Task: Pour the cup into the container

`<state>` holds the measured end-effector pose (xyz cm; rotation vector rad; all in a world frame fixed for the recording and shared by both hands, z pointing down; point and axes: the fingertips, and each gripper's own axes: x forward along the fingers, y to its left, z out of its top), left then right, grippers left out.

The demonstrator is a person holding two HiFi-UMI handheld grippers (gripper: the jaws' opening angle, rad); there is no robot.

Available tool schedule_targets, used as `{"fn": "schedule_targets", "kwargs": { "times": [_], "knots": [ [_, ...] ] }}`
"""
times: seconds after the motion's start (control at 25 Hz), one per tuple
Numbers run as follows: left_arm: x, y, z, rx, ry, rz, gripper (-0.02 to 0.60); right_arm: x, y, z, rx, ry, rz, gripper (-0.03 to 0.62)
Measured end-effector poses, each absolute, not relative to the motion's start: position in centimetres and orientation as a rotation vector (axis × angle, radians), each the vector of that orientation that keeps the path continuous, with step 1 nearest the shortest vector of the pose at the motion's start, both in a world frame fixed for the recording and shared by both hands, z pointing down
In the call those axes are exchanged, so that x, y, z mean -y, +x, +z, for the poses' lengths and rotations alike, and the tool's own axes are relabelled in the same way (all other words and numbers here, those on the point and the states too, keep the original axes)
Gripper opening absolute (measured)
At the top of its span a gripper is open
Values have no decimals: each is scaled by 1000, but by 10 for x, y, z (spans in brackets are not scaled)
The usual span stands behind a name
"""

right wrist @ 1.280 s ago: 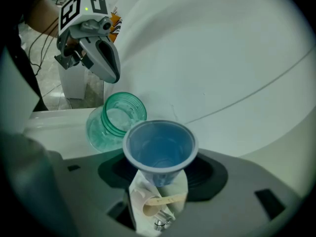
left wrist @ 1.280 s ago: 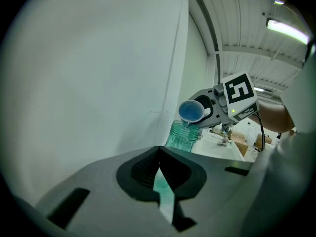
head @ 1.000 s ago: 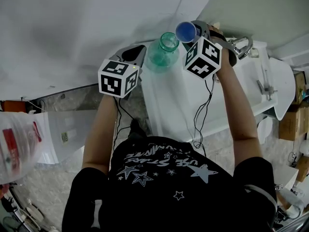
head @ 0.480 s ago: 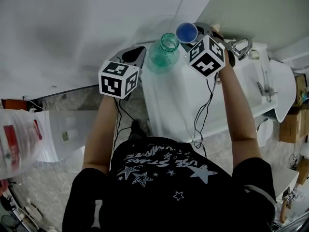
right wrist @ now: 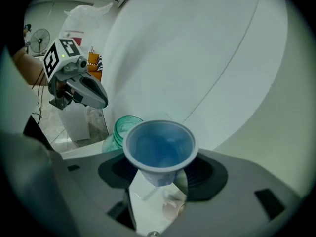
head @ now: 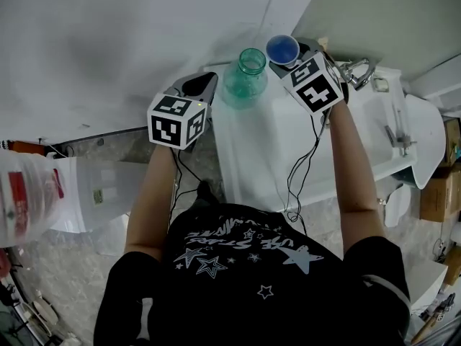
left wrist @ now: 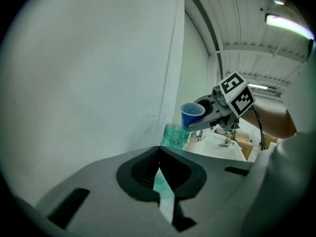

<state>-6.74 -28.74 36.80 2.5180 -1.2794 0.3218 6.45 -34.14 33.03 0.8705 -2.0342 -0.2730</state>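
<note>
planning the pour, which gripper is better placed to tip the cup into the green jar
Right. The right gripper is shut on the blue cup, just beside the mouth of the green jar. The left gripper is shut and empty, at the jar's other side.

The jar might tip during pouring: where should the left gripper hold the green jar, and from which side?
Probably the green jar's wide body, below the threaded neck, coming in level from the left gripper's own side. It stands upright, and the blue cup in the right gripper needs the mouth clear.
</note>
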Motion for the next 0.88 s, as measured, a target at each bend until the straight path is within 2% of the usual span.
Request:
{"fn": "schedule_targets", "kwargs": {
  "times": [0.88],
  "knots": [
    [178, -62, 376, 1496, 2350, 253, 9, 230, 81, 353, 2391, 781, -41, 275]
  ]
}}
